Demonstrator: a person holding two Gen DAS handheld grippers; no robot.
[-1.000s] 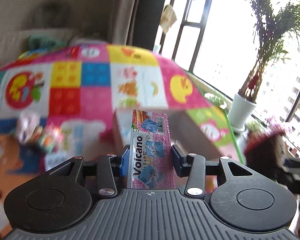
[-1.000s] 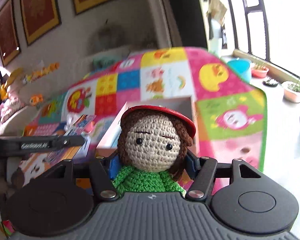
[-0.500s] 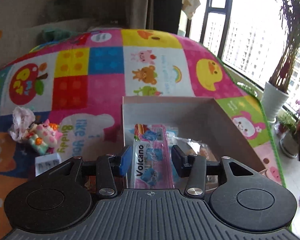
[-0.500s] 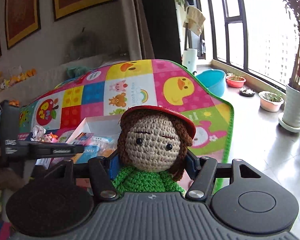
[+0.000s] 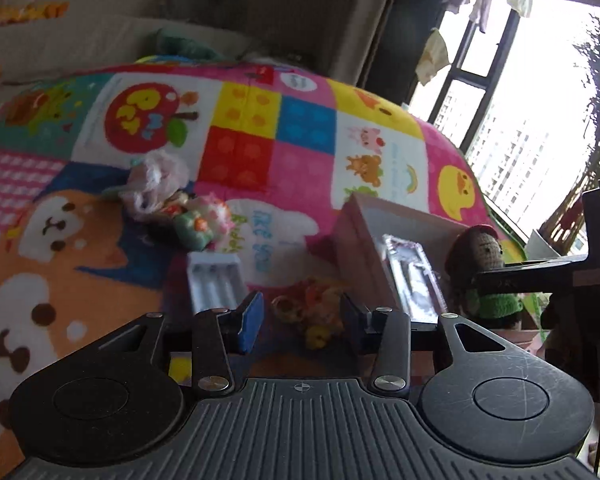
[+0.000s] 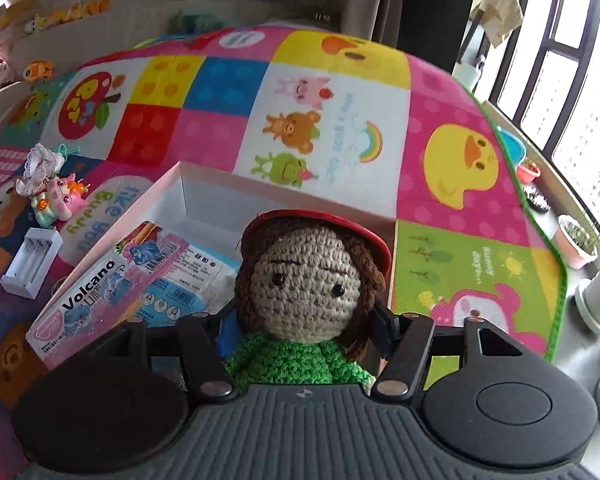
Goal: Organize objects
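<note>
My left gripper (image 5: pixel 302 326) is open and empty, above a small orange and yellow toy (image 5: pixel 314 312) on the play mat beside the white box (image 5: pixel 364 248). The pink Volcano pack (image 6: pixel 108 284) leans on the box's left wall (image 6: pixel 156 196); its clear back shows in the left wrist view (image 5: pixel 414 276). My right gripper (image 6: pixel 304 336) is shut on a crochet doll (image 6: pixel 306 276) with a red cap and green top, held over the box's near side. The doll also shows in the left wrist view (image 5: pixel 480 252).
A white battery holder (image 5: pixel 216 284) and a pink and green plush with a lace bundle (image 5: pixel 196 216) lie on the mat left of the box. Plant pots (image 6: pixel 580 244) and a blue basin (image 6: pixel 512 148) stand by the window at right.
My left gripper has let go of the Volcano pack, left it in the box, and swung left over the mat. My right gripper has carried the doll down over the box.
</note>
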